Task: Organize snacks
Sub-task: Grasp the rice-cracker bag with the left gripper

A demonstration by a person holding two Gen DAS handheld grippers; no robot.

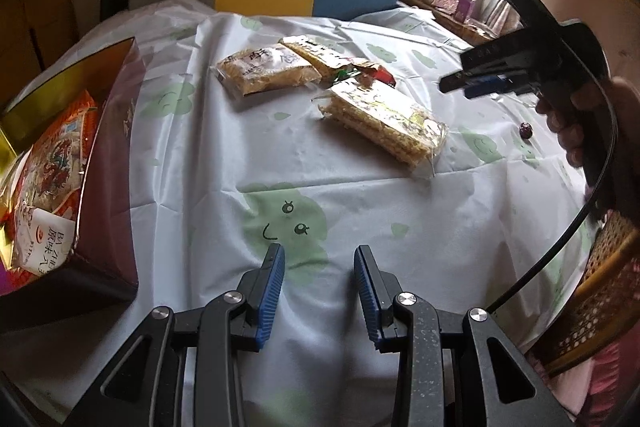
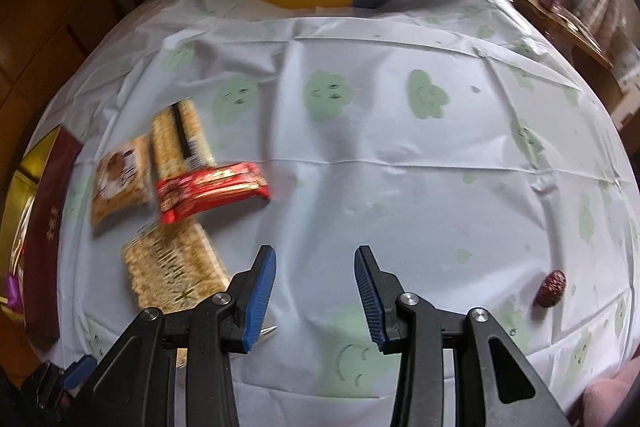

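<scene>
You are between picks: both the left gripper (image 1: 319,259) and right gripper (image 2: 316,261) have jaws spread, holding nothing. Next, reach the wafer pack (image 1: 386,123) and carry it to the box (image 1: 116,163).

Bare tablecloth (image 1: 224,163) lies ahead of my left gripper (image 1: 319,291); free passage there. Box (image 1: 108,163) walls off the left side. Snack packets (image 1: 384,119) cluster mid-table, blocking the far path. Under my right gripper (image 2: 315,291), open cloth up to the date (image 2: 553,287) at right edge.
</scene>
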